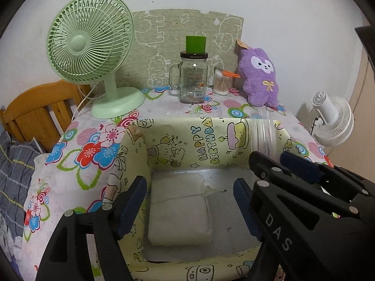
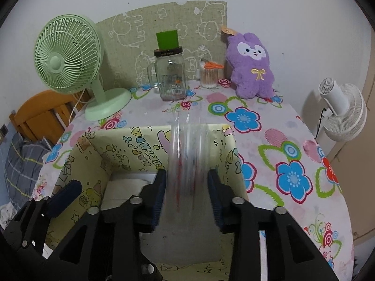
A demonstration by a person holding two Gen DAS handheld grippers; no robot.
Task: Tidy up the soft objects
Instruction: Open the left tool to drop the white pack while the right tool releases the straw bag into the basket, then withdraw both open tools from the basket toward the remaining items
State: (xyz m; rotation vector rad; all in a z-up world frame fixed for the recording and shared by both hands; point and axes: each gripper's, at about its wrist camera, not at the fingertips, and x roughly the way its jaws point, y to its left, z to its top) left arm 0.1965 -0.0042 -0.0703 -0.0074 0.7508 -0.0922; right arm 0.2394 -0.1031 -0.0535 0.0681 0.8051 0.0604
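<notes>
Left wrist view: a counter (image 1: pixel 159 107) draped in a flower-print cloth stands against a white wall (image 1: pixel 269 4), with a green patterned mat (image 1: pixel 164 35) propped upright along its far edge. At the far left corner stands a green fan (image 1: pixel 93 46); a glass jar (image 1: pixel 193 77) with a green cup on its lid sits mid-way along the far edge, a tub of cotton swabs (image 1: pixel 221 83) just beside it, and a purple plush (image 1: pixel 261 77) leans at the far right corner. A yellow "Happy Birthday" box (image 1: pixel 187 138) sits open at the near edge. A folded white towel (image 1: pixel 180 215) lies flat on the box floor. The left hand-held gripper (image 1: pixel 187 207) hangs over the box with its jaws wide and nothing between the pads; the towel lies below them, apart.

Beyond the counter's left edge are a wooden bed frame (image 1: pixel 35 110) and grey plaid bedding (image 1: pixel 14 175); a white fan (image 1: pixel 332 119) stands off the right edge.

In the right wrist view, the right hand-held gripper (image 2: pixel 187 194) is narrow, with a clear, motion-blurred plastic piece (image 2: pixel 188 159) between its pads over the box (image 2: pixel 121 149); whether the pads press on it I cannot tell. The plush (image 2: pixel 252 68) shows at the far right corner there too.
</notes>
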